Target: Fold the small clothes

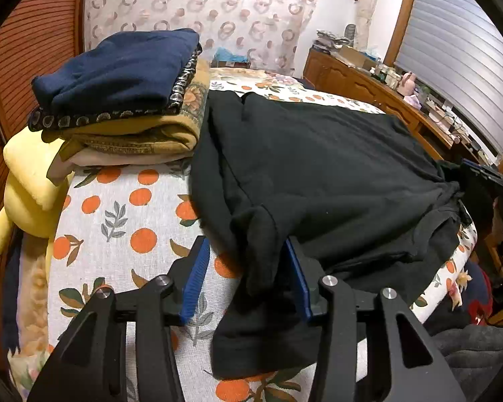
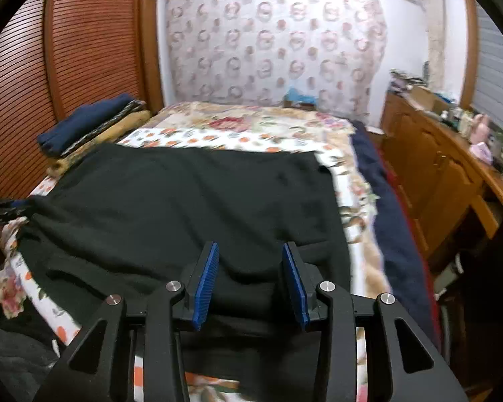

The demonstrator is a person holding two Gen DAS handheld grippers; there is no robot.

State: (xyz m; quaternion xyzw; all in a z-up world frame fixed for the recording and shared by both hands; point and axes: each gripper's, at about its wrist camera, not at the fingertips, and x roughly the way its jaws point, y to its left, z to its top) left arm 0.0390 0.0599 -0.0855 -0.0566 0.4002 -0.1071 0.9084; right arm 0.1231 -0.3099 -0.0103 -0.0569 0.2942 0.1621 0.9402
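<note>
A black garment lies spread flat on the bed, over a white cover printed with oranges. One sleeve is bunched at the garment's near left corner. My left gripper is open around that sleeve: the left blue pad stands clear of the cloth and the right pad is beside it. In the right wrist view the same garment fills the middle. My right gripper is open over its near right edge, with cloth lying loose between the blue pads.
A stack of folded clothes, navy on top of tan, sits at the bed's far left. A yellow plush toy hangs off the left edge by a slatted wooden door. A cluttered wooden dresser runs along the right.
</note>
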